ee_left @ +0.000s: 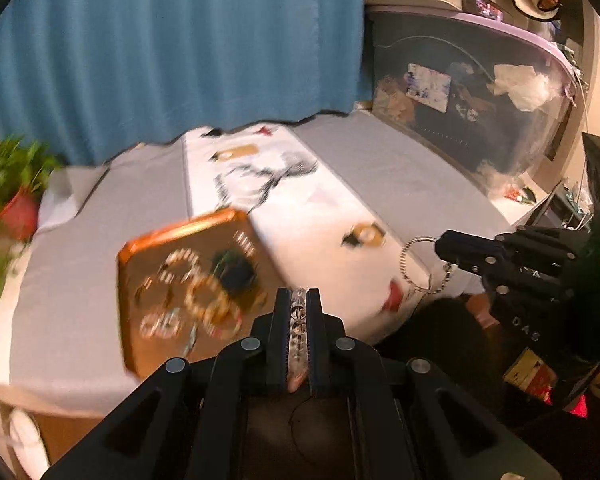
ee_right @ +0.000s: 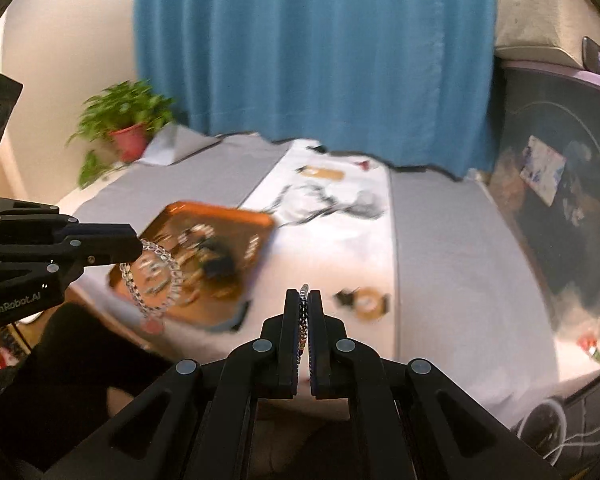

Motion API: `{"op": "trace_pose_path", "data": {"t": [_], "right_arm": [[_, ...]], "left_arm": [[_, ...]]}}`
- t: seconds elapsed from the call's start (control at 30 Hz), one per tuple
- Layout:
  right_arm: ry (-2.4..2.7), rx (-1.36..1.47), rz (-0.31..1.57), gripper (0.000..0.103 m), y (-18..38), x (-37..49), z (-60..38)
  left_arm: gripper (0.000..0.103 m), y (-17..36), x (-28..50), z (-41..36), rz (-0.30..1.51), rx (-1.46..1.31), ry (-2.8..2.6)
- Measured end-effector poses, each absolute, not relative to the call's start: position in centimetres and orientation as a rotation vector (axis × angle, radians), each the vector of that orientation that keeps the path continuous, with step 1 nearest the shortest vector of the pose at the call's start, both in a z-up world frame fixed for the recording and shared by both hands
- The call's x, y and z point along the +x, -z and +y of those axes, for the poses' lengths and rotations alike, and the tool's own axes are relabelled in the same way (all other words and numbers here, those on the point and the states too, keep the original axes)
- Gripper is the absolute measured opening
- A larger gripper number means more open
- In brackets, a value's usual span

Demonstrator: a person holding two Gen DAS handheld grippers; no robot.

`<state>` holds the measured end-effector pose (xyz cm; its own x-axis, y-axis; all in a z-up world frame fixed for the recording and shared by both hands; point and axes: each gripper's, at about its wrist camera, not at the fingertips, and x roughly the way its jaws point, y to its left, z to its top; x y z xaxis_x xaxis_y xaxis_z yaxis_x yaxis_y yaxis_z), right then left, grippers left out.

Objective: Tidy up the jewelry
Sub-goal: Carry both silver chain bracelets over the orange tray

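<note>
An orange tray (ee_left: 148,248) (ee_right: 256,216) with several bracelets and a dark item lies on the cloth-covered table. My left gripper (ee_left: 299,300) is shut on a clear beaded bracelet (ee_left: 299,320), which hangs as a loop with a small red charm in the right wrist view (ee_right: 156,276), above the tray's near edge. My right gripper (ee_right: 304,300) is shut on a thin silver chain bracelet (ee_right: 303,320); its loop hangs over the table's front edge in the left wrist view (ee_left: 416,264). The views are motion-blurred.
The table (ee_left: 380,176) has a grey cloth with a white printed runner. A potted plant (ee_right: 128,128) stands at the far left corner. A blue curtain (ee_right: 312,40) hangs behind. A dark cluttered storage bin (ee_left: 460,92) stands to the right.
</note>
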<state>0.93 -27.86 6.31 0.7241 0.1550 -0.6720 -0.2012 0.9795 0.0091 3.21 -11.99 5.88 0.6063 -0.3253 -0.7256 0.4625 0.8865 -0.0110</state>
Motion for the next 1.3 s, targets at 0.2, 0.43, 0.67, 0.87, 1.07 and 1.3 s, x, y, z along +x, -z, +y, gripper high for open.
{"op": "trace_pose_path", "data": {"t": [0.2,0.43,0.67,0.87,1.07,1.3], "right_arm": [[-0.273,-0.092,0.775,0.004,-4.4,-3.6,-23.2],[-0.338,-0.143,0.811,0.004,-2.9,-6.3,-19.7],[-0.362,-0.188,0.823,0.004,-2.5,-6.8,-18.0],[-0.367,-0.198,0.843,0.004,-2.1,-6.5,-17.2],[-0.373,-0.201,0.868,0.004,-1.5,-6.0,-16.8],[-0.36,-0.202,0.884,0.004,-1.1,-4.6,-16.7]], "left_arm": [[0.005,-3.6,-0.9,-7.2,0.822,0.164,0.382],[0.005,-1.6,-3.9,-3.9,0.83,0.11,0.322],[0.005,-0.9,-4.7,-2.6,0.831,0.081,0.312],[0.005,-0.6,-4.3,-2.4,0.841,0.071,0.312],[0.005,-0.1,-3.8,-2.3,0.856,0.063,0.308],[0.005,0.5,-2.7,-1.6,0.87,0.047,0.297]]}}
